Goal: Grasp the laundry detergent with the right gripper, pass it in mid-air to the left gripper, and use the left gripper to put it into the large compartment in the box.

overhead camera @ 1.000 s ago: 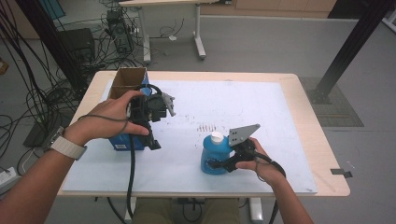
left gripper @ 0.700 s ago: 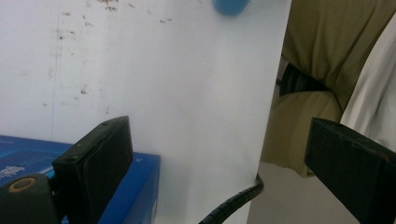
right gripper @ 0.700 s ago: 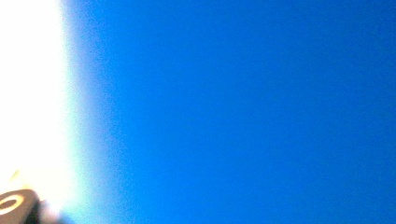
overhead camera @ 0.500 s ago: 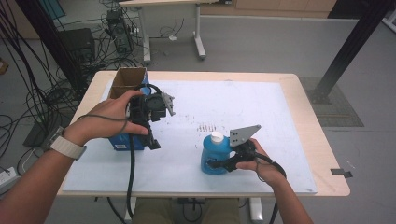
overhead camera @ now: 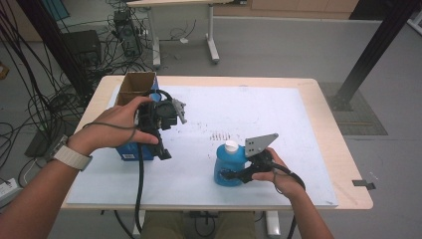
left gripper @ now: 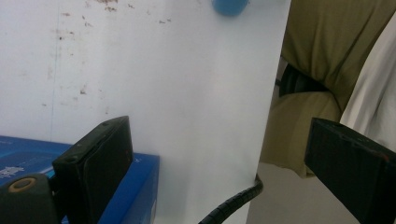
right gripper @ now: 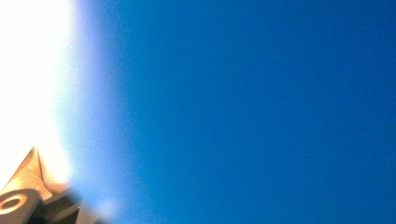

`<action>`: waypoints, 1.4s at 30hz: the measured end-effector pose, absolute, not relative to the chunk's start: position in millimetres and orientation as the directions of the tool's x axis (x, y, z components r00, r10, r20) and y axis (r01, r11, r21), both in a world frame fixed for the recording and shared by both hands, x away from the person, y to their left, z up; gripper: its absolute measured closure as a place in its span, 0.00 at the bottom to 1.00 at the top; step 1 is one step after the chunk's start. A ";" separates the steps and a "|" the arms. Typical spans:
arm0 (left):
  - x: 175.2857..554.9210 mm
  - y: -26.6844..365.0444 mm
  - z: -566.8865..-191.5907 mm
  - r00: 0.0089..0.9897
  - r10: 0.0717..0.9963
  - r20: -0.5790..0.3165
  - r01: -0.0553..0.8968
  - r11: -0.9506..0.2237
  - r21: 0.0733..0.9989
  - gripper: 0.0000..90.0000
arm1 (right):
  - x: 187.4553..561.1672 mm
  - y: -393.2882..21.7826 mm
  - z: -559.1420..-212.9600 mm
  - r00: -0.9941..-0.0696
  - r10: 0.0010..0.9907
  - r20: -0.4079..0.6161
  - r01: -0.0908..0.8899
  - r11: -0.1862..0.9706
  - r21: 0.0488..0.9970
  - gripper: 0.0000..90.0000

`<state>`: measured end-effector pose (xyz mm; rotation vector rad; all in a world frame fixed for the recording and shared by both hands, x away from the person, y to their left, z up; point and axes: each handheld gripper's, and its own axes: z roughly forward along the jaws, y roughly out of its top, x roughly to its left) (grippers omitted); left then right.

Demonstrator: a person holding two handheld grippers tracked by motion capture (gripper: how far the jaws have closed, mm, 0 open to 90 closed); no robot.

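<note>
White paper covers the table [overhead camera: 343,164]. Near its front edge a blue bottle [overhead camera: 228,168] stands upright, its white cap on top. The right gripper [overhead camera: 230,174] is just beside it and its jaws have just closed tight on its side. The left gripper [overhead camera: 164,152] is farther off, over a blue box [overhead camera: 130,151], jaws wide apart and empty.

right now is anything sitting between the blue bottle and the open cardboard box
Yes. The left gripper, jaws open, and the blue carton beside it lie on the line from the blue bottle, gripped by the right gripper, to the open cardboard box.
</note>
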<state>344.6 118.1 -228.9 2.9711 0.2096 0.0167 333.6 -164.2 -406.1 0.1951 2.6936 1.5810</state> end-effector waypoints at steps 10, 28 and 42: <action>344.8 118.4 -229.0 0.990 0.141 0.001 0.138 -0.977 0.163 0.09 | 334.0 -164.8 -407.0 -0.992 0.112 0.050 0.097 0.475 0.875 0.49; 344.9 116.7 -227.5 0.991 0.134 0.006 0.132 -0.979 0.158 0.09 | 334.0 -165.1 -407.3 -0.992 0.117 0.054 0.103 0.473 0.875 0.49; 344.4 117.7 -226.8 0.990 0.143 0.004 0.140 -0.976 0.165 0.09 | 334.0 -164.8 -407.0 -0.991 0.123 0.060 0.111 0.473 0.874 0.49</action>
